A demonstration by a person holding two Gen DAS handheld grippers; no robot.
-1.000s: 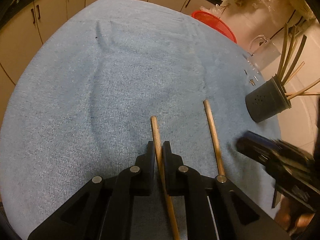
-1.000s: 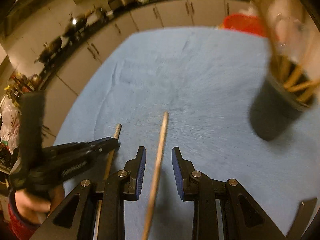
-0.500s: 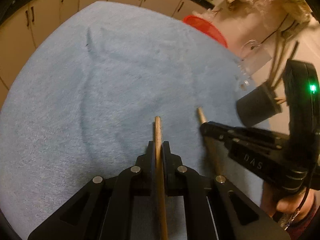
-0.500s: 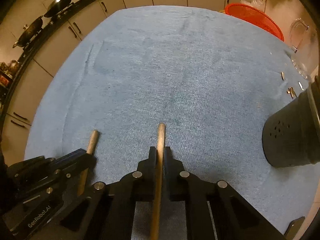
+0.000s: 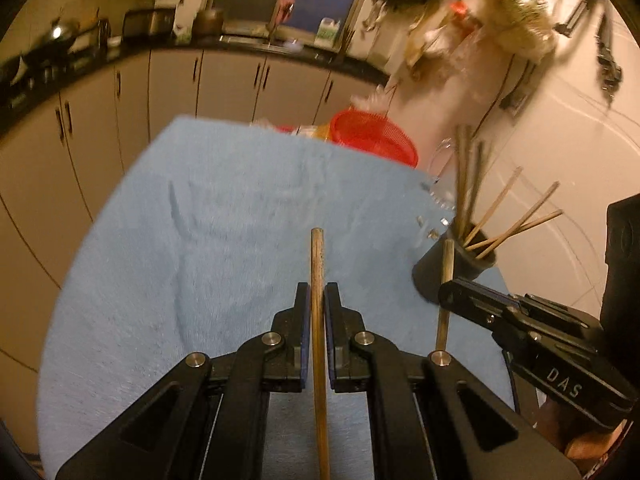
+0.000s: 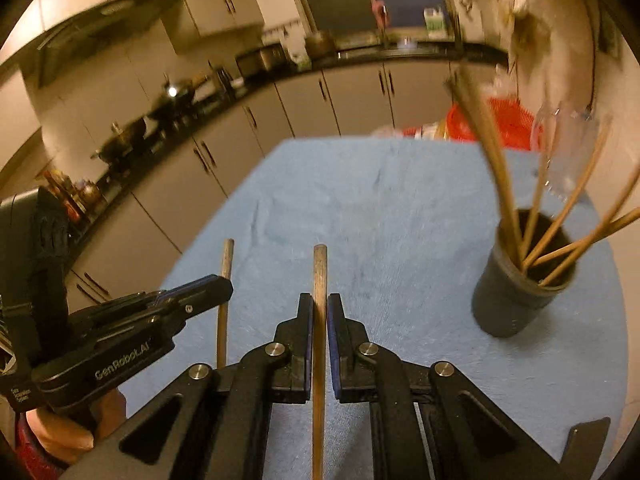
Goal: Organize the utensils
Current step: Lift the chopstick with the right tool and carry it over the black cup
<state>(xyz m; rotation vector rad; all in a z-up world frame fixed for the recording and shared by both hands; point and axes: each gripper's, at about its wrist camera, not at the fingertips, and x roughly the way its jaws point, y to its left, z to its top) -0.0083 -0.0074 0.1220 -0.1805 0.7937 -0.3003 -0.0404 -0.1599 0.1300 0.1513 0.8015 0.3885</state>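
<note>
Dim kitchen, blue cloth-covered table (image 5: 208, 264). Left gripper (image 5: 318, 300) and right gripper (image 6: 319, 312) each clamped on one wooden chopstick (image 5: 317, 264), off cloth. Risk: crowded dark round holder (image 6: 520, 300) near right edge, sticks could clash, tip it.

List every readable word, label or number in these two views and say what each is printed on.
"D A S": on the side of the right tongs, seen from the left wrist view.
"GenRobot.AI": on the side of the left tongs, seen from the right wrist view.
Smaller print below "GenRobot.AI": too small to read.
</note>
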